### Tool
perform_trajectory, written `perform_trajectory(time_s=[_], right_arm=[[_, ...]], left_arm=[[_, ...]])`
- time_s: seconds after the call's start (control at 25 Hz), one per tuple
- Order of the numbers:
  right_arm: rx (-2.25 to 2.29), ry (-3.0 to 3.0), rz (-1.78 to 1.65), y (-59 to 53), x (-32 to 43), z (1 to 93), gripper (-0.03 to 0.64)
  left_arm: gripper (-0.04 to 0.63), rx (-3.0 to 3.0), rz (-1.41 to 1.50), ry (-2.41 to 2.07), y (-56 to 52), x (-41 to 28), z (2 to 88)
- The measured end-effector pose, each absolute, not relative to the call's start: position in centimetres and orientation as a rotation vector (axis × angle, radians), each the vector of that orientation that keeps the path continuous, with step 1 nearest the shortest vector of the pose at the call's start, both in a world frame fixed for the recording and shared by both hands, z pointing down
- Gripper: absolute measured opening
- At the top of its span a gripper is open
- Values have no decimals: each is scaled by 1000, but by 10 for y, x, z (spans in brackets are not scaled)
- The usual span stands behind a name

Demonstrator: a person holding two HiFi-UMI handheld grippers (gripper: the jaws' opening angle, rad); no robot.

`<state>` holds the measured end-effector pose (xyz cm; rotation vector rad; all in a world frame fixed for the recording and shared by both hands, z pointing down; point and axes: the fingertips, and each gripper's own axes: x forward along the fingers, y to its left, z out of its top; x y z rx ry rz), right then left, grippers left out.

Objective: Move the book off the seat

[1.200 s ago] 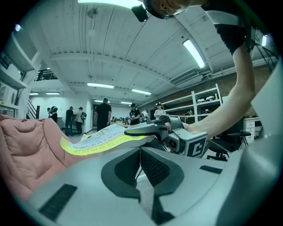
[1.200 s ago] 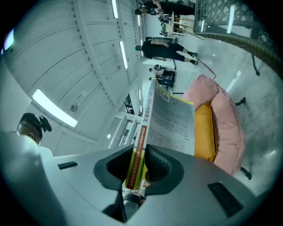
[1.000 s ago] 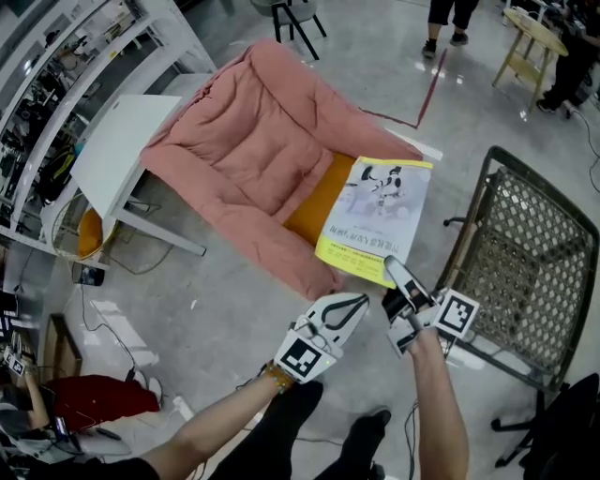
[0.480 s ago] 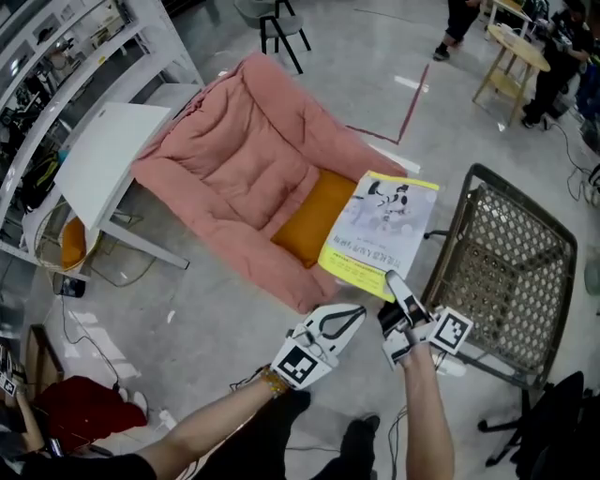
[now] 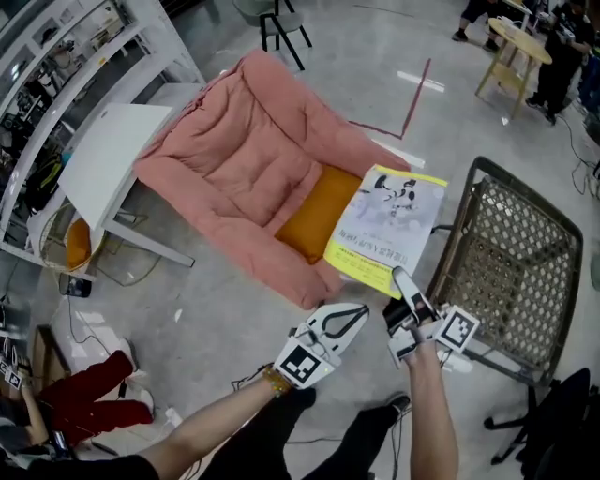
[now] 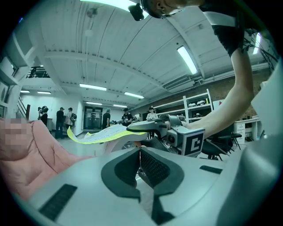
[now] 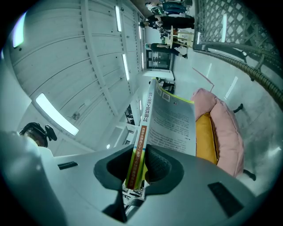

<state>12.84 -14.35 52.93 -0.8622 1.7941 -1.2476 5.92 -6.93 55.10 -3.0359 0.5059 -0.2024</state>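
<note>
Yellow-edged book (image 5: 389, 230) in right gripper (image 5: 403, 278)

The book (image 5: 389, 230) covered the right end of the orange cushion (image 5: 314, 214), and its near edge disappeared under the right gripper (image 5: 403, 279). The cover print was too small to read. A person in red trousers (image 5: 89, 394) was cut off at the left edge. People (image 5: 472, 13) at the top edge showed only legs.
</note>
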Motion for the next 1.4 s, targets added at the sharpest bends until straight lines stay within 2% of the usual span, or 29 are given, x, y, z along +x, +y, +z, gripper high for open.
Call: perform_trajectory(time_s=[0.64, 1.4], right_arm=[[-882, 1746, -1236, -124, 187, 523, 78], [-980, 1674, -1112, -62, 334, 505, 80]], left_arm=[[0, -3026, -216, 537, -48, 86, 544], [0, -3046, -221, 383, 7, 191, 540]])
